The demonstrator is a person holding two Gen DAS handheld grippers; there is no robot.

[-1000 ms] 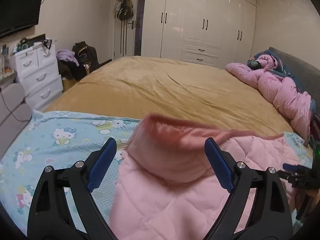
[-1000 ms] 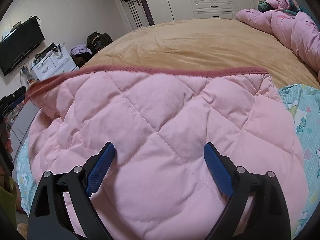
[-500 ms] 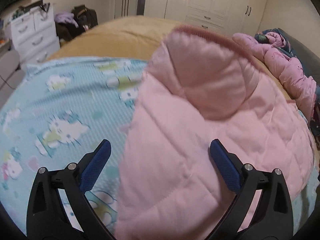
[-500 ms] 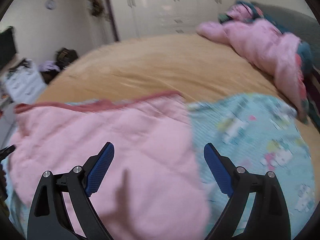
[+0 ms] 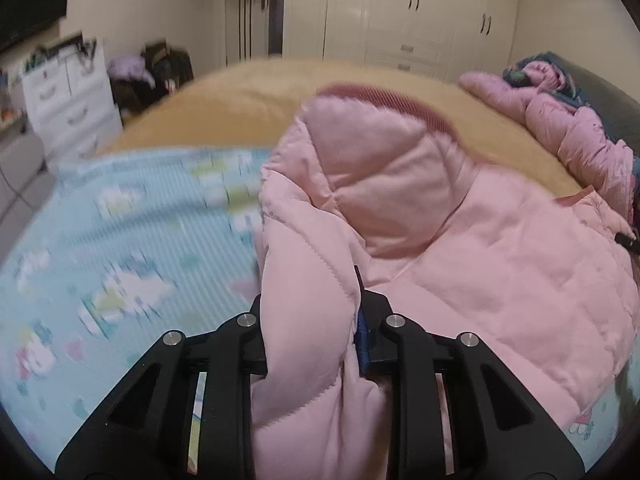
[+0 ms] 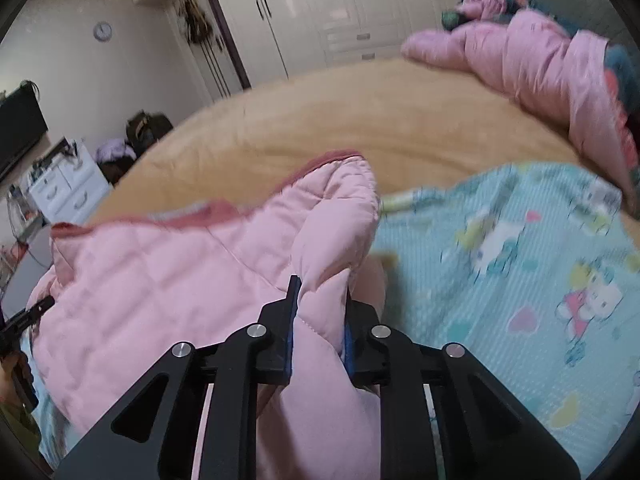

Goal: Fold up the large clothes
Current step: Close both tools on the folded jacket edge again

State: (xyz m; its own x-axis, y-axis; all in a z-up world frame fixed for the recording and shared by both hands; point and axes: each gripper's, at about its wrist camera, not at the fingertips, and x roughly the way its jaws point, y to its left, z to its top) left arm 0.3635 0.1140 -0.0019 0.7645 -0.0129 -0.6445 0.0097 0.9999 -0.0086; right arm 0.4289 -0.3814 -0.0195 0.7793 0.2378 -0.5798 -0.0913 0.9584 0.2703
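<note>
A pink quilted jacket (image 5: 460, 240) with a darker pink ribbed hem lies on a light blue cartoon-print sheet (image 5: 120, 248) on the bed. My left gripper (image 5: 310, 300) is shut on the jacket's left edge, with padded fabric bunched between the jaws. In the right wrist view my right gripper (image 6: 320, 312) is shut on the right edge of the jacket (image 6: 160, 280), beside the blue sheet (image 6: 520, 280). The fabric hides most of the blue pads.
A tan bedspread (image 5: 248, 104) covers the bed beyond the sheet. A pink duvet (image 5: 568, 128) is heaped at the far right by a grey headboard. White drawers (image 5: 68, 100) and bags stand left of the bed. White wardrobes (image 5: 400, 20) line the back wall.
Both grippers were open above the jacket; now each has shut on an edge of it. The left one dropped to the left edge, the right one swung to the right edge.
</note>
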